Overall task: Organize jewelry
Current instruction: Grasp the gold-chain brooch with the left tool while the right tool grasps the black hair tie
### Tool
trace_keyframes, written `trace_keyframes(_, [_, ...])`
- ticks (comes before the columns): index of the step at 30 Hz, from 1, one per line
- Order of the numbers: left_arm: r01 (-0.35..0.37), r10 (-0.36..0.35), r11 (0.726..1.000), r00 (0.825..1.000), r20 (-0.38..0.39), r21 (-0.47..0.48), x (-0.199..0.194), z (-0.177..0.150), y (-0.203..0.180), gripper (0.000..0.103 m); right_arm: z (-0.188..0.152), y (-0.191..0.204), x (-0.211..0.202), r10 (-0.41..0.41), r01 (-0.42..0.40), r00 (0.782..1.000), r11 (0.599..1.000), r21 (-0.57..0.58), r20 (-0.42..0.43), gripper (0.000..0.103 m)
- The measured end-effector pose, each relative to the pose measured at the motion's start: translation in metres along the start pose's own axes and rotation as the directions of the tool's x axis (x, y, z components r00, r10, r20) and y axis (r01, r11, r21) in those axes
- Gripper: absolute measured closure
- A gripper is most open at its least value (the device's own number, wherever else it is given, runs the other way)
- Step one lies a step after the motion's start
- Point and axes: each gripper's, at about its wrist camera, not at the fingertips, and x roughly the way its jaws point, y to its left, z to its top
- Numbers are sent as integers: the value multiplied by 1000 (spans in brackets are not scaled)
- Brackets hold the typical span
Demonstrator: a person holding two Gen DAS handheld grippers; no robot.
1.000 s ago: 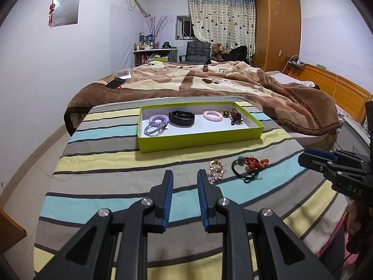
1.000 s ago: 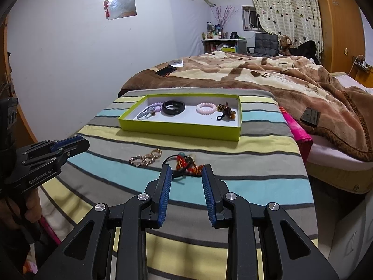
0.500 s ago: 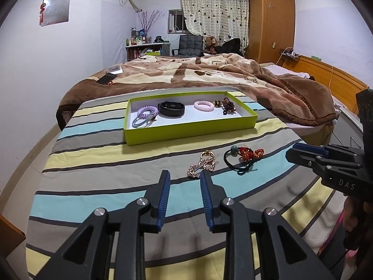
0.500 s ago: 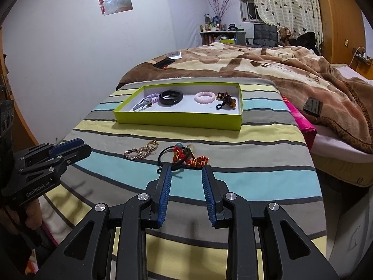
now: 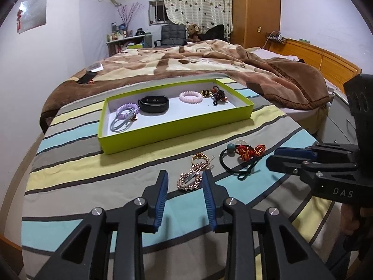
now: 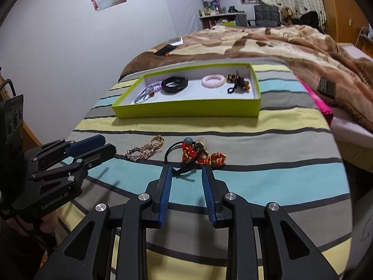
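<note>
Left gripper (image 5: 184,186) jaws released, just been opening, nothing clamped; rhinestone hair clip (image 5: 191,178) lying just ahead between them. Right gripper (image 6: 186,179) jaws apart, just closing slightly, black hair tie (image 6: 184,161) just ahead, ungripped.

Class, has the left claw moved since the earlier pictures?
Yes. The left claw has come forward to the gold chain, jaws opening around it.

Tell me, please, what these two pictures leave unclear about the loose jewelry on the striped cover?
- Red hair tie, right wrist view: tangled with the black cord; separate pieces can't be counted.
- Gold clip, left wrist view: too small to tell whether it is one piece or two.
- Black cord's near end, right wrist view: partly behind the right gripper.
</note>
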Motion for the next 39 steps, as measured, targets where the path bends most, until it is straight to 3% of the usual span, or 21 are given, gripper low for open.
trace_keyframes(12, [44,-41,998,998,-57,47,19,4,5,66,9,-7,30,15,-10,998,996,86,-68,77])
trace_keyframes(14, [44,-40,997,997,-66,65,23,6,4,66,10,-7,32,1,5,997,997,82,-71,90])
trace_keyframes(19, [79,-70,993,992,-106,91,35,8,0,66,11,-7,32,-3,8,998,997,79,-56,100])
trace_keyframes(24, [87,-69,987,988,-136,132,41,6,-9,66,12,-8,27,-3,6,999,997,71,-38,101])
trace_keyframes(29, [86,-67,990,985,-160,114,48,8,-6,65,10,-10,24,7,-5,1000,997,76,-30,101])
trace_keyframes(39, [72,-53,990,987,-152,122,46,4,-12,66,7,-10,12,15,-14,1000,997,75,-4,101])
